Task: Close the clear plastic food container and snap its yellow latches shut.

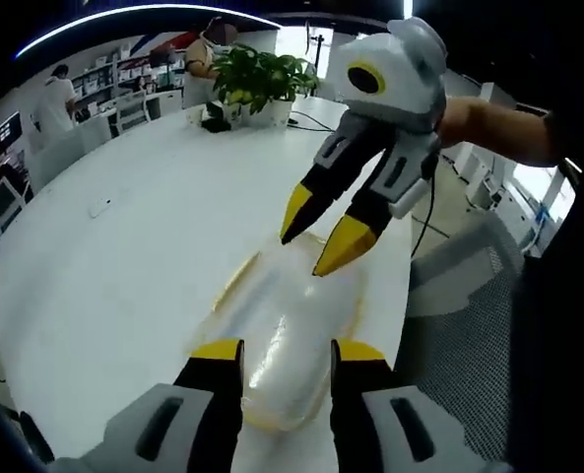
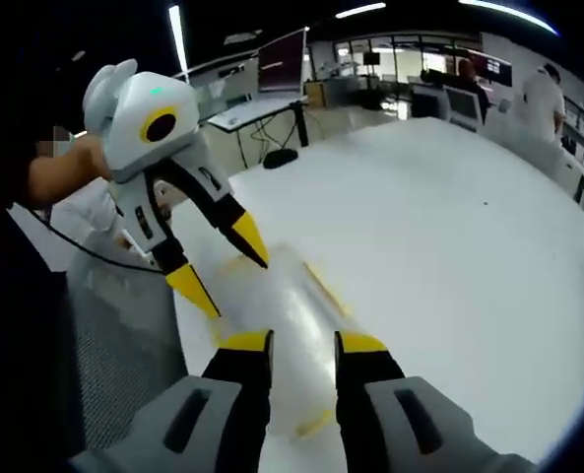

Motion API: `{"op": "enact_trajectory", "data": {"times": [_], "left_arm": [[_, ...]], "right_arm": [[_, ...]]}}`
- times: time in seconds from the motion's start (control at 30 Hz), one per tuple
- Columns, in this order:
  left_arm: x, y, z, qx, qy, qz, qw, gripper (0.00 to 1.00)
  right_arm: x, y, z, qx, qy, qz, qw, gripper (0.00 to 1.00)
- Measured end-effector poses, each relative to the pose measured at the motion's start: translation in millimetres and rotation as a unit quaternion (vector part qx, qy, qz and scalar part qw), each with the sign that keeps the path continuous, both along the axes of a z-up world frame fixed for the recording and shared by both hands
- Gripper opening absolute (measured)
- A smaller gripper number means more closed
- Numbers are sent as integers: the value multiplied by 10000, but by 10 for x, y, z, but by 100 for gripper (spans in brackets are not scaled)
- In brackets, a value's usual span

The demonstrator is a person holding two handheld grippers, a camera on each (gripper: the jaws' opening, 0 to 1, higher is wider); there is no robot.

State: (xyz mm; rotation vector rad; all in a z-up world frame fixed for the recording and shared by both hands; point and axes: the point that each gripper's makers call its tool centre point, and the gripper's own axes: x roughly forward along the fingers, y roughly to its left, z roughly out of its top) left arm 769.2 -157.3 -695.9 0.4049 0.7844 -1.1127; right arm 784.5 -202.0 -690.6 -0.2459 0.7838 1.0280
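The clear plastic container (image 1: 284,330) lies lengthwise on the white table (image 1: 124,276), with yellow latches along its edges; its lid looks down. My left gripper (image 1: 290,355) is open, its yellow tips standing either side of the container's near end. My right gripper (image 1: 321,232) comes in from the upper right, open, its tips hovering at the container's far end. In the right gripper view the container (image 2: 287,296) is blurred. There my right gripper (image 2: 303,345) stands open over one end, and the left gripper (image 2: 223,264) points down open at the other end.
A potted plant (image 1: 262,79) stands at the table's far end, and a small object (image 1: 99,207) lies on the left. A grey mesh chair (image 1: 469,325) is beside the table's right edge. People and shelves stand at the back. A black item (image 2: 277,158) rests on the far table.
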Motion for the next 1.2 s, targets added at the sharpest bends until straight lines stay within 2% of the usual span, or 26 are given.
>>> {"op": "enact_trajectory", "data": {"times": [0.4,0.73,0.93,1.2], "left_arm": [[4,-208,-3,-96,-141,-419,9990,23],[-24,-299,-58,15,-290,-845,9960,19],[-75,-321,-74,68,-304,-1024,9943,19],[-226,-309,-100,186,-449,-1259,9908,27]], "right_arm": [[68,131,-94,-165,-119,433,9989,17],[177,183,-152,-282,-178,587,9977,14],[213,214,-141,-290,-181,786,9963,20],[257,250,-169,-318,-84,1066,9938,30]]}}
